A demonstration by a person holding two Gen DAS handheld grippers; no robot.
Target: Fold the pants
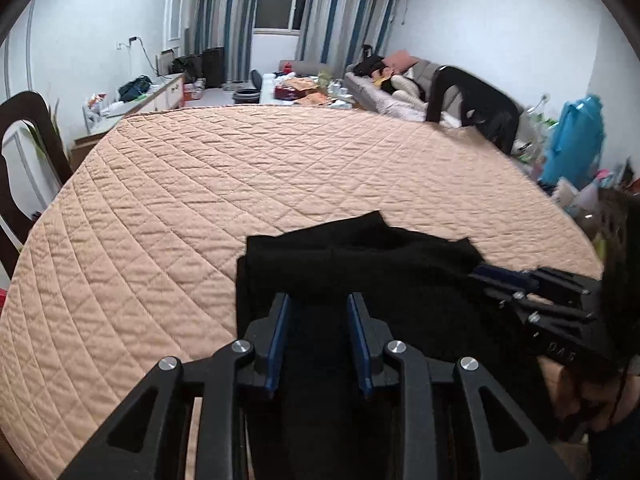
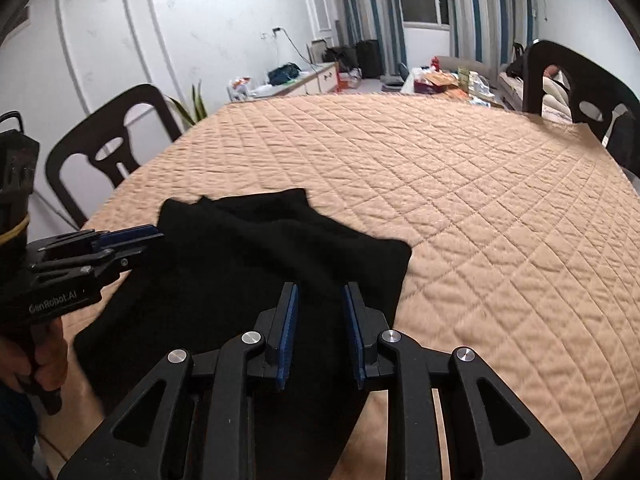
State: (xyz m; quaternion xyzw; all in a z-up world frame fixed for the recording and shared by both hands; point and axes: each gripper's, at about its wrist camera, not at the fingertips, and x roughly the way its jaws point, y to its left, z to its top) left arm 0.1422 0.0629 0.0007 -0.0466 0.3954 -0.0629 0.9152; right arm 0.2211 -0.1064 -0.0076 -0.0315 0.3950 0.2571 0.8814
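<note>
The black pants (image 1: 360,264) lie in a folded bundle on the peach quilted table (image 1: 240,168), near its front edge. They also show in the right wrist view (image 2: 256,256). My left gripper (image 1: 318,300) is open and hovers over the bundle's near part. My right gripper (image 2: 320,292) is open, above the bundle's right part. The right gripper also shows from the side in the left wrist view (image 1: 484,270), and the left gripper shows from the side in the right wrist view (image 2: 154,234), at the bundle's left edge. Neither holds cloth.
Dark chairs stand around the table: one at the left (image 1: 24,152), one at the far right (image 1: 472,100), both also in the right wrist view (image 2: 108,148) (image 2: 580,96). A blue bag (image 1: 576,140) and clutter sit right of the table. The quilted table (image 2: 460,200) stretches beyond the pants.
</note>
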